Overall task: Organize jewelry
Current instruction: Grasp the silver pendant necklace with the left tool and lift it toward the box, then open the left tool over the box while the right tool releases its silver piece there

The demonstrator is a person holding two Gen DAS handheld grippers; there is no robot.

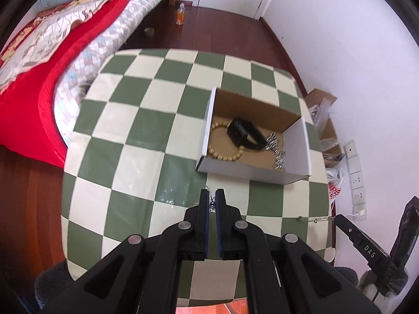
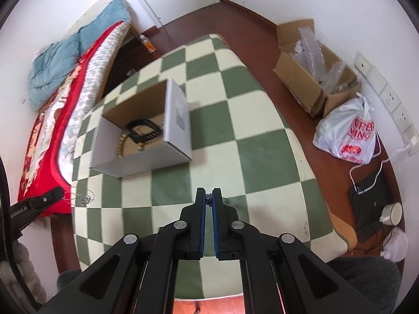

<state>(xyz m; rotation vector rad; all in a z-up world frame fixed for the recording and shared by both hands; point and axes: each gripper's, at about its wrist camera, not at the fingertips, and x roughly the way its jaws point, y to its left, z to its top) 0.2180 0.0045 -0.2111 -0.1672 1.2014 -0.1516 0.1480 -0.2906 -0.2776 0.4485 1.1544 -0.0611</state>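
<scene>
Both grippers hover low over the green-and-cream checkered tablecloth, each pointing forward across it. In the left wrist view, the left gripper sits at lower centre with its 2 blue-padded fingers drawn nearly together, pinching a thin silver chain necklace with a tiny dark bead between the pads. In the right wrist view, the right gripper likewise has its fingers narrowed onto a small bunch of silver chain links at the tips. Whether the 2 pinch the same chain cannot be told.

Each gripper shows in the other's view: the right one enters the left view at lower right, a thin chain strand stretched from its tip; the left one enters the right view at the left edge, a looped tangle of fine chain hanging just beside its tip.

Ahead of the left gripper, right of centre, stands an open white cardboard box with a brown interior. Inside lie a tan wooden bead bracelet on the left, a black strap watch overlapping it in the middle, and a chunky silver link bracelet on the right. In the right view the same box sits left of centre.
</scene>
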